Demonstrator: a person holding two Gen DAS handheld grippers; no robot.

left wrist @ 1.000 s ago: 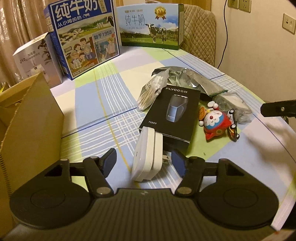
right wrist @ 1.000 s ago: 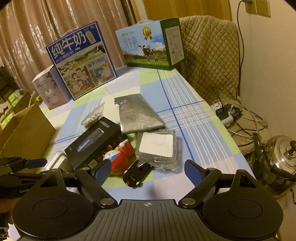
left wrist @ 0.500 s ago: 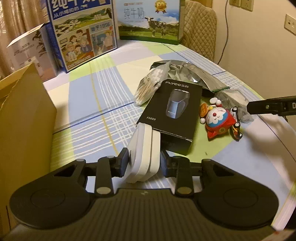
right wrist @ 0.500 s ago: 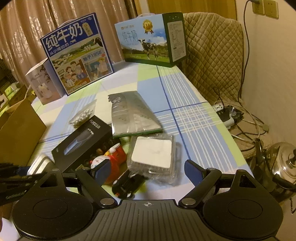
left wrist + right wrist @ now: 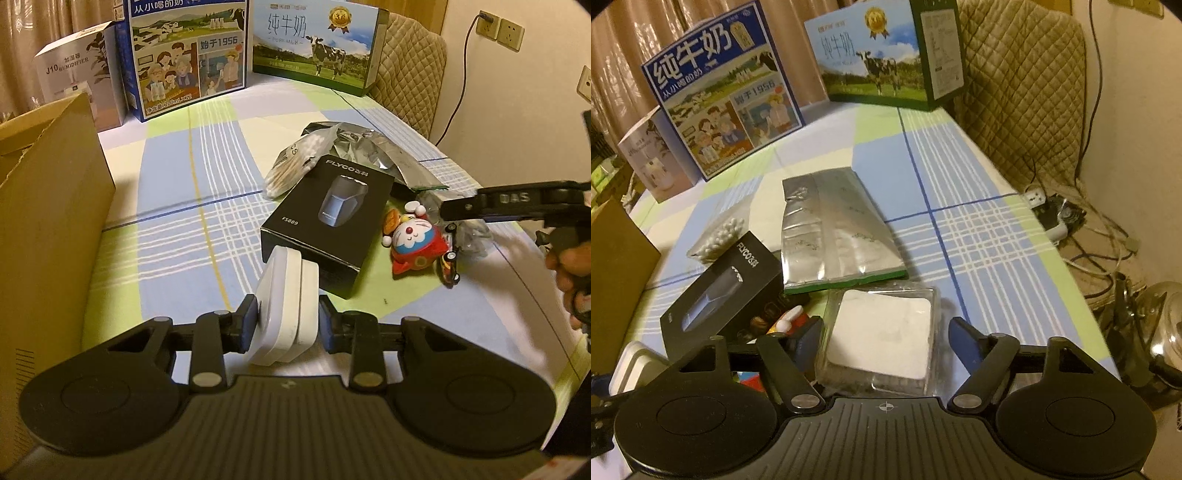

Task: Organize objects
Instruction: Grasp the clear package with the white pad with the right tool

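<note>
Left gripper [image 5: 287,322] pinches white charger [image 5: 286,295]; right gripper [image 5: 882,338] spread over plastic-wrapped pad [image 5: 881,341]. 5 items unsorted on counter [image 5: 166,206]; early.

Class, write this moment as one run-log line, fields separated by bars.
left claw: shut on white charger | right claw: open over clear packet | cardboard box: beside left claw
</note>
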